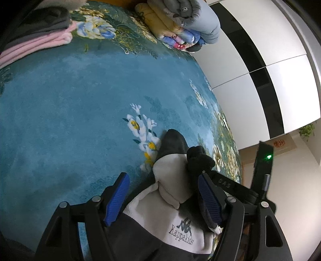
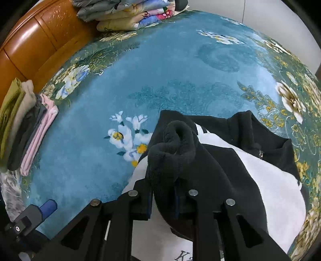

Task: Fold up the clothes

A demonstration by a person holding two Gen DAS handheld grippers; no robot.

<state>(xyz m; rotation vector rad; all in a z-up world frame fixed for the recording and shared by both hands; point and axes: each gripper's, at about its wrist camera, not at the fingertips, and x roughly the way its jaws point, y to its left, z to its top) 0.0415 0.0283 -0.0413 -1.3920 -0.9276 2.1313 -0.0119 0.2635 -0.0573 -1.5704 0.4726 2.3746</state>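
Garment: black-and-white fleece jacket [image 2: 250, 172] with a zip collar and "Kappakids" lettering, lying on the bed [image 2: 180, 66] at the near edge, on the blue floral bedspread.
Right gripper [image 2: 162, 200]: jaws narrow, clamped on a bunched black sleeve [image 2: 174, 148] held above the white chest panel.
Left gripper [image 1: 162, 198]: jaws wide, straddling the jacket's white panel without pinching it; the cloth lies between the blue pads [image 1: 117, 200].
Done: a pile of folded clothes [image 2: 26, 128] (olive, beige, grey, pink) sits far left by the wooden headboard [image 2: 36, 38]; folded quilts [image 2: 128, 14] are stacked at the far end.
Left: this jacket is judged to be at an early fold, one sleeve being brought across the body; the body folds are not yet made.
Orientation: in the right wrist view the collar lies to the far right and the lettering near, so the long axis appears to run from near to far right; the hem is hidden.
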